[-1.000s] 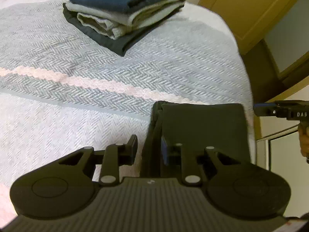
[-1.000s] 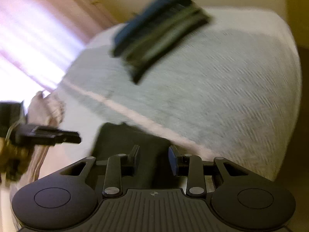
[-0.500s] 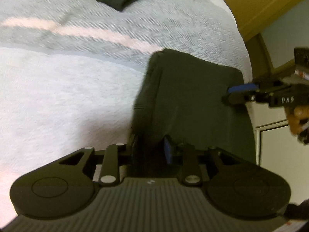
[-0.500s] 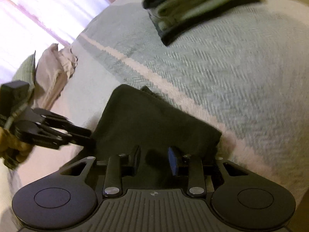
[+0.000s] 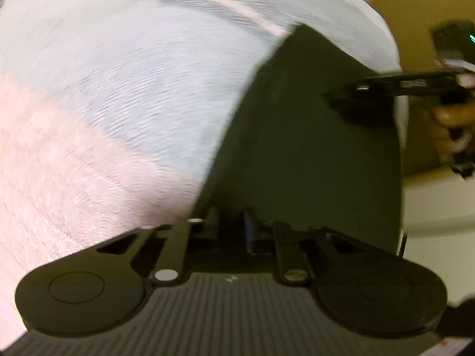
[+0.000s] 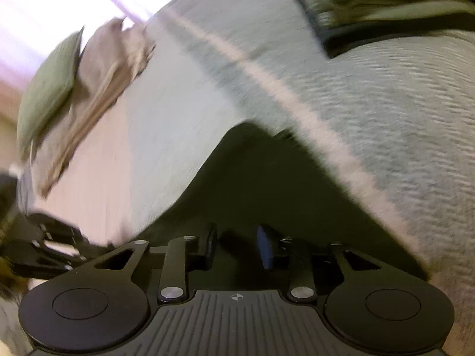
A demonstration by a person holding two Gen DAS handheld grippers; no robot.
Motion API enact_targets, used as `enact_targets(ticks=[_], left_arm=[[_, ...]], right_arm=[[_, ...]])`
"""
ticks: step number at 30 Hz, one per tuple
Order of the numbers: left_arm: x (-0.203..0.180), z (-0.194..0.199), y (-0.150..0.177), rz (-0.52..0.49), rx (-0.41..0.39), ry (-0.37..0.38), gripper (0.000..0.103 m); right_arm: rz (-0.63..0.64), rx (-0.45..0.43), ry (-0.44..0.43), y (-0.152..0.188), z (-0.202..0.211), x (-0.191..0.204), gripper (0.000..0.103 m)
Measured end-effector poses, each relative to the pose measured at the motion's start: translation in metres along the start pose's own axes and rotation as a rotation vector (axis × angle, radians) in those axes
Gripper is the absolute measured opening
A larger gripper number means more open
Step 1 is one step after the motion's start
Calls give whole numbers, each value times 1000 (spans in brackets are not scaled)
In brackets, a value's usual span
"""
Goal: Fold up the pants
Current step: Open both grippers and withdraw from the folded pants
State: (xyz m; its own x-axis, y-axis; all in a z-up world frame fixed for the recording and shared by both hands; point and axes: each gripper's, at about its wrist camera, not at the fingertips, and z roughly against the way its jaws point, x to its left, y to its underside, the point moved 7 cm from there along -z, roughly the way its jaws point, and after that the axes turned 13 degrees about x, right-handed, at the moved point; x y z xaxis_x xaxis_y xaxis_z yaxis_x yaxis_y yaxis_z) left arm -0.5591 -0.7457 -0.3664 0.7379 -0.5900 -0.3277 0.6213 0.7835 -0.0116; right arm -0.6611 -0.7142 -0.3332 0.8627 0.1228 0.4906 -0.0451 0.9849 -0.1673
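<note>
Dark folded pants point(image 5: 297, 154) lie on the bed near its corner. My left gripper point(image 5: 231, 228) is at the pants' near left edge, its jaws narrowed with the thick dark fold between them. In the left wrist view the right gripper point(image 5: 359, 87) reaches in from the right, over the pants' right edge, held by a hand point(image 5: 451, 118). In the right wrist view the pants point(image 6: 252, 184) fill the space ahead, and my right gripper point(image 6: 237, 244) hovers open low over them. There the left gripper point(image 6: 59, 246) shows at the far left edge. Both views are blurred.
The bed has a grey herringbone cover point(image 5: 133, 74) with a pink stripe point(image 6: 297, 95). A stack of folded clothes point(image 6: 386, 9) sits farther back. Pillows point(image 6: 74, 83) lie at the head of the bed. A wooden cabinet point(image 5: 421, 9) stands beyond the bed's right edge.
Both grippers have dropped lower and closer to the pants. The left jaws have narrowed around the pants' left edge. The right gripper has moved in over the right edge, still open.
</note>
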Motion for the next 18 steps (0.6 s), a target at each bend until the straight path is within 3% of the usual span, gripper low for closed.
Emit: enact_targets(ticks=[3, 6, 10, 11, 14, 18], left_arm=[[14, -7, -4, 42, -24, 8, 18], [10, 2, -1, 48, -55, -9, 18], [17, 30, 28, 118, -94, -74, 21], [17, 38, 39, 136, -101, -85, 21], [7, 64, 68, 144, -145, -97, 21], [-16, 88, 103, 169, -212, -107, 21]], right_arm=[[-35, 2, -5, 0, 6, -18, 6], [-55, -10, 48, 7, 21, -25, 6], [-125, -54, 209, 24, 54, -28, 8], [-147, -69, 247, 32, 64, -27, 13], [-178, -128, 258, 57, 95, -15, 42], [-215, -173, 246, 102, 125, 5, 47]])
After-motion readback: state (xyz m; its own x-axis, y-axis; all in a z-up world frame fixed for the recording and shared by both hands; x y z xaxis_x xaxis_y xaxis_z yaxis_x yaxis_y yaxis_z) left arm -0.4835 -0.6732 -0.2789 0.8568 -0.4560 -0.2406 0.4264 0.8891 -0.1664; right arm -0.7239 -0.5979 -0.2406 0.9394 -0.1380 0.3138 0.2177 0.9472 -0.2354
